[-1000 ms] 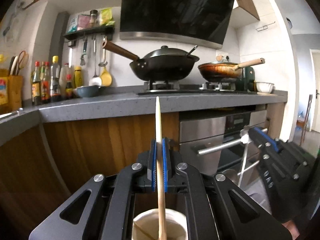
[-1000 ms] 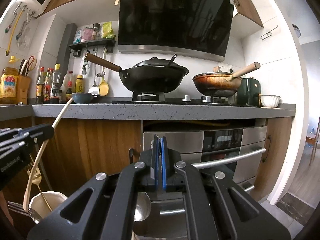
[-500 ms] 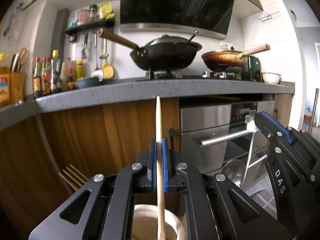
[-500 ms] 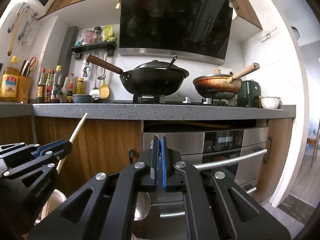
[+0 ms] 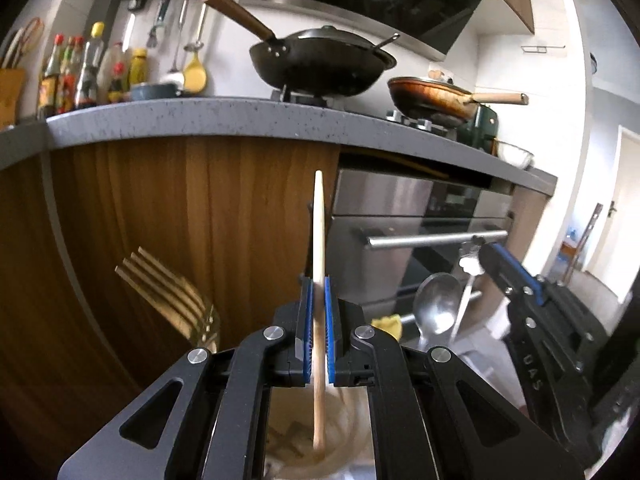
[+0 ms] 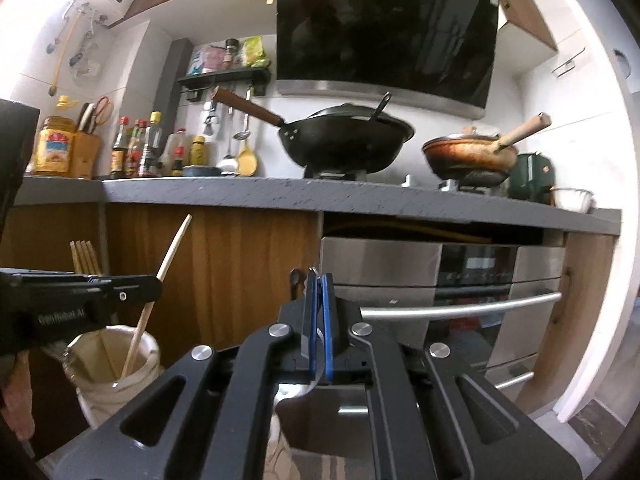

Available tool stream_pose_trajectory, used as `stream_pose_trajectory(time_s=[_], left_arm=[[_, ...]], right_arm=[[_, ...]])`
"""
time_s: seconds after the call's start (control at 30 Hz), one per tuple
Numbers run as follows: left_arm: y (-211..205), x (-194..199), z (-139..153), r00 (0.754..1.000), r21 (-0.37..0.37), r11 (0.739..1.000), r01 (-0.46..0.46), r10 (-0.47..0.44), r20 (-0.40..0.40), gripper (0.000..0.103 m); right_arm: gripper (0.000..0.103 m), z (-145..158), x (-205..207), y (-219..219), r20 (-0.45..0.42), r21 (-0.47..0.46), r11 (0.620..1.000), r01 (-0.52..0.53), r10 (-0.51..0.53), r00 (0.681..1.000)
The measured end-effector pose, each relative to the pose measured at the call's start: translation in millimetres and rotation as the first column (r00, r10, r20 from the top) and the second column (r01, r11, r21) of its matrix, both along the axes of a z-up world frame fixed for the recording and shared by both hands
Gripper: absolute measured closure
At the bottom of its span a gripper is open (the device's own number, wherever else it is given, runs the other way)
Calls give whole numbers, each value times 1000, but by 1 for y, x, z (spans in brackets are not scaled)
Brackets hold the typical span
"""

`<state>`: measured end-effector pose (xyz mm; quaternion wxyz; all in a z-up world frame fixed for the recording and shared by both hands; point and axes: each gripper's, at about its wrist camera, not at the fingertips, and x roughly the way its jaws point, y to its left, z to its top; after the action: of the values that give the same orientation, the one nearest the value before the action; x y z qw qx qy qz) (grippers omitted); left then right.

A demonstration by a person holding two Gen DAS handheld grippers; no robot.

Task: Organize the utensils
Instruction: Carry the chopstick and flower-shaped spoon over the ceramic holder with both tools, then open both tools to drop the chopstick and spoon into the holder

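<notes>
My left gripper [image 5: 316, 292] is shut on a wooden chopstick [image 5: 318, 240] whose lower end dips into a cream utensil holder [image 5: 344, 436] right below. A gold fork [image 5: 176, 300] stands in the holder at left. In the right wrist view the left gripper [image 6: 154, 290], the chopstick [image 6: 172, 248], the fork [image 6: 84, 258] and the holder [image 6: 120, 384] show at lower left. My right gripper [image 6: 318, 280] is shut on a thin metal handle of a steel ladle [image 5: 434, 312], which hangs bowl down to the right of the holder.
A wood-fronted cabinet [image 6: 224, 272] and a steel oven with a bar handle [image 6: 460, 308] stand close behind. The grey counter [image 6: 280, 196] above carries a black wok [image 6: 348, 140], a frying pan [image 6: 468, 156], bottles [image 6: 136, 148] and a white bowl [image 6: 572, 198].
My left gripper has lowered and tilted, sinking the chopstick deeper into the holder. The fork has come further into view. The right gripper with the ladle has stayed beside it.
</notes>
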<state>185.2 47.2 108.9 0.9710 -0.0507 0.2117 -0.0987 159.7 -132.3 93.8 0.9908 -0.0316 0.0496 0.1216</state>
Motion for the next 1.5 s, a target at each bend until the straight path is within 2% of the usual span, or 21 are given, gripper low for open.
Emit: stream_pose_trajectory(time_s=[0.3, 0.47, 0.63, 0.9, 1.2, 1.3, 1.4, 1.5], left_arm=[[-1, -25, -17, 998, 23, 999, 47, -46, -41, 97], [-7, -28, -18, 998, 67, 996, 54, -52, -30, 97], [-15, -28, -21, 999, 150, 987, 52, -51, -15, 97], [-22, -27, -25, 999, 223, 974, 42, -44, 4, 97], [-23, -26, -24, 999, 224, 974, 38, -40, 6, 97], [-22, -26, -24, 999, 220, 975, 36, -39, 8, 97], [-21, -27, -23, 999, 211, 977, 35, -38, 10, 86], [-22, -28, -21, 999, 208, 977, 37, -42, 20, 84]], right_arm=[[101, -6, -7, -7, -83, 38, 996, -80, 83, 993], [101, -13, -9, 0, -108, 17, 995, -102, 103, 989], [101, -21, -8, 4, -133, 5, 993, -115, 114, 985], [101, -22, 1, 0, -160, 42, 993, -106, 111, 981], [100, -20, 4, -3, -175, 63, 992, -107, 116, 978], [97, -19, 3, -4, -174, 68, 992, -106, 116, 978], [81, -17, 1, -6, -166, 80, 991, -106, 118, 979], [79, -13, -2, -7, -157, 87, 990, -110, 122, 980]])
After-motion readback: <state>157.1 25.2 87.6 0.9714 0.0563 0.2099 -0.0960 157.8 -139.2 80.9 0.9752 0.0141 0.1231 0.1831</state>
